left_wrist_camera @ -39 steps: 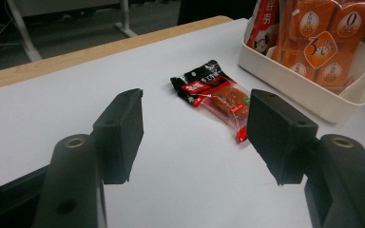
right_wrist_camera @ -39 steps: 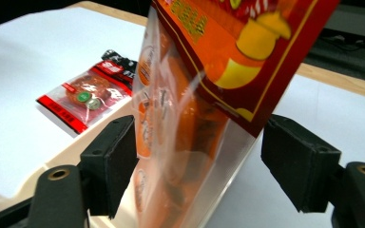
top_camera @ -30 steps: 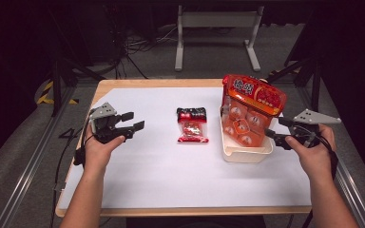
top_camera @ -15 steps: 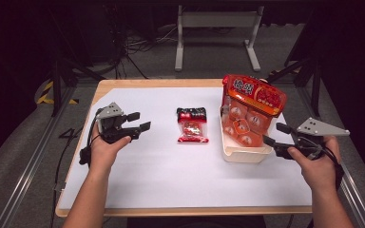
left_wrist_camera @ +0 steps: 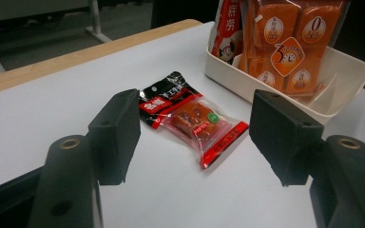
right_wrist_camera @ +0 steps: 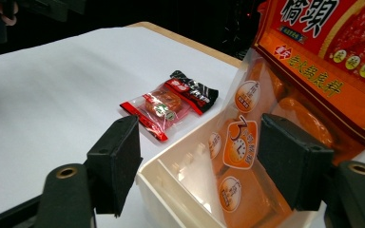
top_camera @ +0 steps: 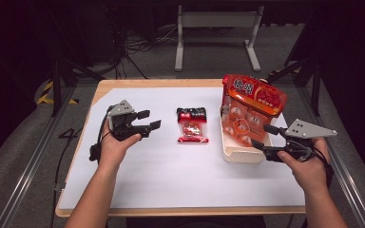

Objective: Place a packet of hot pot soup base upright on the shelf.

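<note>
- Hands come in from the near edge: the left gripper (top_camera: pixel 145 121) at about 9 o'clock of the table's middle, the right gripper (top_camera: pixel 265 138) at about 4 o'clock, beside the tray.
- Left jaws stand wide apart with nothing between them, and they have just been opening further; in the left gripper view they frame the small snack packet (left_wrist_camera: pixel 192 116) ahead on the sheet.
- Right jaws are also apart and clamp nothing; in the right gripper view the near corner of the white tray (right_wrist_camera: pixel 171 178) sits between them, untouched as far as I can tell.
- Snack packet (top_camera: pixel 192 124) lies flat near the table's centre on the white paper sheet (top_camera: pixel 171 175), well apart from both grippers, black header at 12 o'clock.
- Handling, as a judgement: it looks light, soft and crinkly, with slick clear film around a small piece inside. A pinch across a sealed edge or the header should hold better than squeezing the middle.
- Nothing lies between the left gripper and the packet.
- Tray at 3 o'clock of the packet holds a tall orange bag of wrapped snacks (top_camera: pixel 252 104), leaning upright; it could tip if the tray is nudged.
- Metal stand (top_camera: pixel 217 28) and cables sit beyond the far edge, at 12 o'clock.
</note>
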`<action>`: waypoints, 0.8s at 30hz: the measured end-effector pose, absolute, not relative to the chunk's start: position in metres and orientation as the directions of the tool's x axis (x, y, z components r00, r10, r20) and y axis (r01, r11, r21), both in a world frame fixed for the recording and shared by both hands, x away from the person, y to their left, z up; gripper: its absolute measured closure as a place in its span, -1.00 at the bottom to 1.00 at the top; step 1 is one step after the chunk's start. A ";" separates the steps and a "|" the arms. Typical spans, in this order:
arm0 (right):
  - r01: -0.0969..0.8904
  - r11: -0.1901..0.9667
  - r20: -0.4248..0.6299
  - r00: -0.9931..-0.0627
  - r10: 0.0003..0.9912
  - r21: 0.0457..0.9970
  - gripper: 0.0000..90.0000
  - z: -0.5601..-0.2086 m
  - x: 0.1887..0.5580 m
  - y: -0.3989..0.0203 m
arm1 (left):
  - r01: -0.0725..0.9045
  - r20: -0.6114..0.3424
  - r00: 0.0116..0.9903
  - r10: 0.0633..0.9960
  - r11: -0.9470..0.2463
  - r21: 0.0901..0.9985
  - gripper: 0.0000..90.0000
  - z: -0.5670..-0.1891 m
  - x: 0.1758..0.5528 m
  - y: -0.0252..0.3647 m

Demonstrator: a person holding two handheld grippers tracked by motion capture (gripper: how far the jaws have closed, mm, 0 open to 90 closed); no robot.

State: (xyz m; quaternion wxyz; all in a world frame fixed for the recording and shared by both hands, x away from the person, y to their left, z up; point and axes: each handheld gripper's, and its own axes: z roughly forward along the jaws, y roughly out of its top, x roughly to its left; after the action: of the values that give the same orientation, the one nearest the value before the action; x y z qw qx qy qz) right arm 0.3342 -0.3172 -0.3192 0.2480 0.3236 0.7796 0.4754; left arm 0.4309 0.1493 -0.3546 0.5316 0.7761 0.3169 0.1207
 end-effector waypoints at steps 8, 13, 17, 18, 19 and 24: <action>0.251 0.350 -0.090 -0.685 0.723 0.902 -0.31 -0.319 0.335 -0.312 | 0.385 -0.156 0.766 0.623 -0.251 0.888 -0.24 -0.364 0.446 0.128; 0.249 0.357 -0.090 -0.696 0.713 0.900 -0.31 -0.321 0.336 -0.309 | 0.428 -0.208 0.749 0.630 -0.219 0.877 -0.27 -0.373 0.459 0.113; 0.249 0.361 -0.093 -0.697 0.711 0.899 -0.32 -0.322 0.335 -0.309 | 0.464 -0.237 0.733 0.638 -0.214 0.860 -0.28 -0.380 0.467 0.100; 0.249 0.361 -0.093 -0.697 0.711 0.899 -0.32 -0.322 0.335 -0.309 | 0.474 -0.244 0.732 0.636 -0.219 0.853 -0.28 -0.382 0.469 0.097; 0.248 0.362 -0.094 -0.697 0.711 0.899 -0.32 -0.322 0.335 -0.309 | 0.480 -0.242 0.730 0.639 -0.227 0.848 -0.29 -0.383 0.471 0.094; 0.246 0.368 -0.099 -0.698 0.709 0.897 -0.32 -0.323 0.336 -0.308 | 0.483 -0.221 0.728 0.648 -0.257 0.837 -0.31 -0.393 0.478 0.082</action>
State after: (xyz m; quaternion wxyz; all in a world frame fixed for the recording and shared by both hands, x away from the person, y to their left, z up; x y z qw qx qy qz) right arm 0.3355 -0.3083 -0.3229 0.2444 0.3024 0.7900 0.4741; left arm 0.4783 0.0822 -0.3925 0.4927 0.7883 0.3588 0.0840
